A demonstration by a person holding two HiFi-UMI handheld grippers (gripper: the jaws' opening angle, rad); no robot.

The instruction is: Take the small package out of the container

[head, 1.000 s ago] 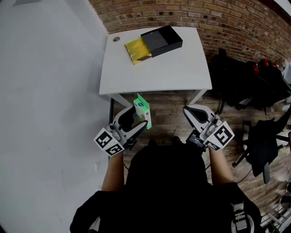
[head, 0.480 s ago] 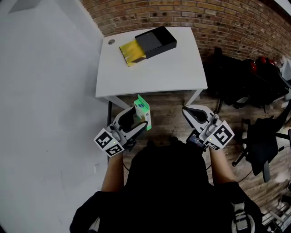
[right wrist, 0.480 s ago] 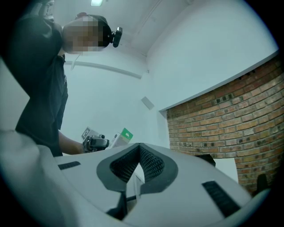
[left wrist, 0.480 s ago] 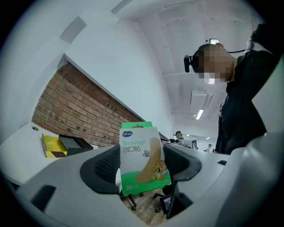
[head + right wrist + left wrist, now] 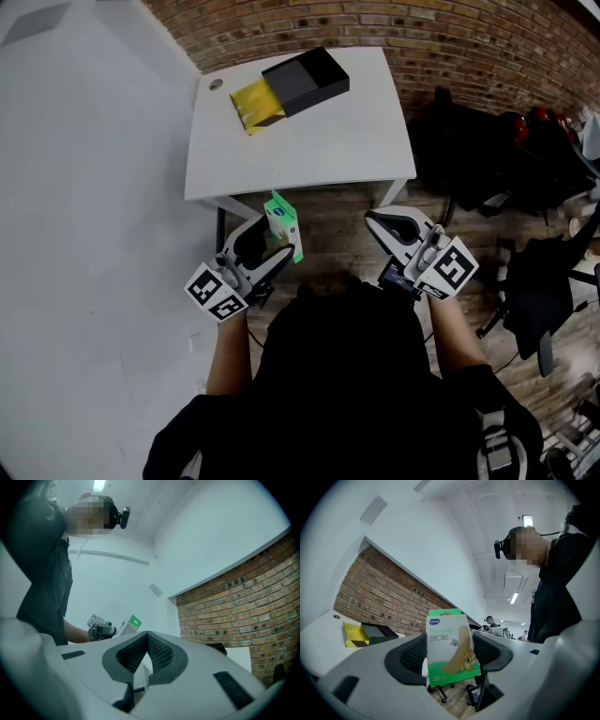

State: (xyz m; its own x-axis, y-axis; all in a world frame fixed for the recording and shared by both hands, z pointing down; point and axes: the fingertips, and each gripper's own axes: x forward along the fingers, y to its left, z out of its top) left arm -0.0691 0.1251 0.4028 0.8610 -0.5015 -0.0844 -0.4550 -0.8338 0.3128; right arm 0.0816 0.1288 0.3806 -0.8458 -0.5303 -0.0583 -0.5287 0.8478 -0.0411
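Gripping the small package [image 5: 451, 651] upright between wide-set jaws, the left gripper [image 5: 265, 246] pressed both pads on the green-and-white box's sides. Package was held off the table [image 5: 319, 141], near its front edge, well apart from the black container [image 5: 305, 77], whose yellow tray [image 5: 248, 101] stuck out of one end. Right gripper [image 5: 146, 641]: jaws closed together, nothing between them.

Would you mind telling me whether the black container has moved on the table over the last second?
No. The black container keeps its place beside the round hole in the table; the whole view merely shifted left.
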